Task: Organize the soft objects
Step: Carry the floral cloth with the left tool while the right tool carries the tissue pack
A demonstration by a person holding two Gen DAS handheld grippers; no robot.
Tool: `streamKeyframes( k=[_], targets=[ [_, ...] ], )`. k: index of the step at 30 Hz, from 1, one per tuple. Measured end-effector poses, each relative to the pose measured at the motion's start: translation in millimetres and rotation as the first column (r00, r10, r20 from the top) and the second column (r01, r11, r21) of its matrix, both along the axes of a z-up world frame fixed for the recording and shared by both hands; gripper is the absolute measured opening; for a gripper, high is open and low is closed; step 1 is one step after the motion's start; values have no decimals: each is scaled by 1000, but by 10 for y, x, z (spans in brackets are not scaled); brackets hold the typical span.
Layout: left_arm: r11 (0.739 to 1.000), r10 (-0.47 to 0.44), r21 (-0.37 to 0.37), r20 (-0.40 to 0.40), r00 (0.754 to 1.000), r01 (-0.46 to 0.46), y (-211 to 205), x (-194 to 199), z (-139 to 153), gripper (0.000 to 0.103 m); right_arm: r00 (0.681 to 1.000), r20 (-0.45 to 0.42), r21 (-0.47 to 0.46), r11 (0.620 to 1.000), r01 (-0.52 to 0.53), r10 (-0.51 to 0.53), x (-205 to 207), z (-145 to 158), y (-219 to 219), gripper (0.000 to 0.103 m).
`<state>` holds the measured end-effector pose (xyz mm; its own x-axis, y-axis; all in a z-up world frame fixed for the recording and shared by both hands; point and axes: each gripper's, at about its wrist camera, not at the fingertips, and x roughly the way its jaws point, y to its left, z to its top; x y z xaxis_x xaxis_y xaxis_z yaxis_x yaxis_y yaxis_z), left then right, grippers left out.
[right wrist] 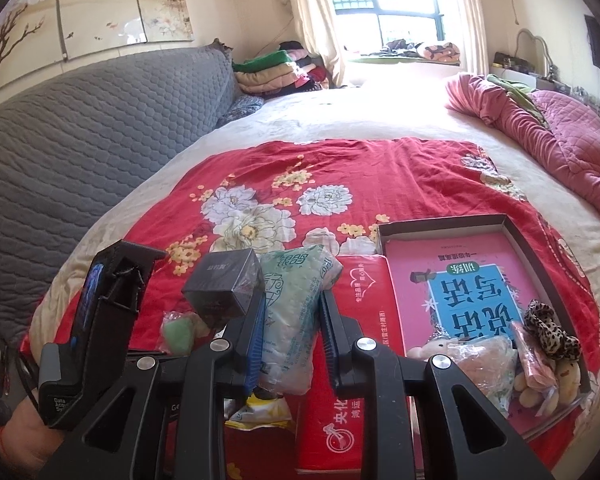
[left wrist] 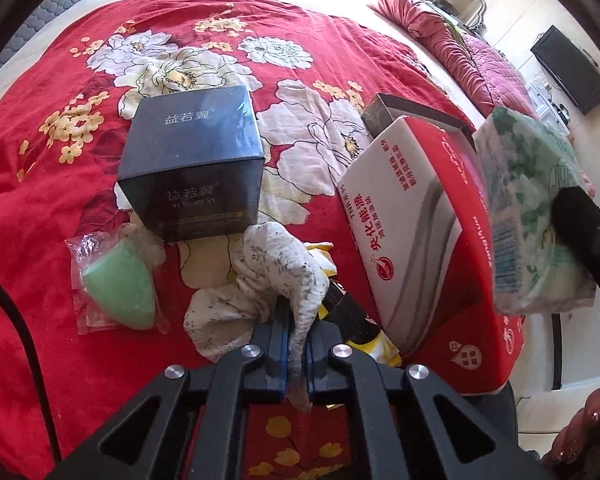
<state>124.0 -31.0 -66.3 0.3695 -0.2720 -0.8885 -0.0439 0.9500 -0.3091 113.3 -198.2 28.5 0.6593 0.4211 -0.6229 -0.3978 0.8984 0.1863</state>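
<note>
My left gripper (left wrist: 298,344) is shut on a fold of a white speckled cloth (left wrist: 276,272), which lies crumpled on the red flowered bedspread (left wrist: 60,200). A green sponge in a clear bag (left wrist: 120,284) lies to the left of the cloth. My right gripper (right wrist: 292,312) is shut on a green-and-white soft tissue pack (right wrist: 296,312), held above the bed. In the left wrist view that pack (left wrist: 532,208) hangs at the right. An open shallow box (right wrist: 500,220) at the right holds a pink book, plush toys (right wrist: 440,348) and a leopard-print scrunchie (right wrist: 548,328).
A black carton (left wrist: 196,160) stands behind the cloth. A red-and-white tissue box (left wrist: 420,240) sits between the cloth and the shallow box. A yellow packet (left wrist: 376,344) lies partly under the cloth. A grey headboard (right wrist: 80,128) and a pink quilt (right wrist: 540,140) edge the bed.
</note>
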Motion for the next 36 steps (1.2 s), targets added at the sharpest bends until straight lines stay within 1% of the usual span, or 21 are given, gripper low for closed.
streamKeyframes(
  k=[4,7,11,13,18,25,29,36],
  targets=[
    [1000,-14,24,58,998,13,-80,-42,216,5,1000,22,5,1000,7,-8,-21,59,-50,26],
    [998,-38,45,108,993,34,-179,-50,455,5,999,47,9,1000,22,-22,-45,131,-126,26],
    [997,-61,66,170,984,50,-323,-30,760,5,996,68,30,998,51,-53,-63,221,-289,26],
    [994,-76,93,199,977,58,-414,-25,896,5,995,76,40,997,69,-71,-74,257,-376,26],
    [988,-121,125,245,962,93,-657,-2,1148,5,988,93,66,991,116,-122,-90,336,-615,26],
    [979,-181,144,281,943,145,-1013,47,1323,5,971,124,90,977,194,-204,-113,440,-1003,26],
    [973,-211,152,293,933,172,-1205,83,1396,5,959,126,112,964,240,-254,-123,475,-1244,26],
    [960,-271,154,298,915,234,-1560,191,1391,5,935,117,143,938,317,-334,-148,476,-1656,26]
  ],
)
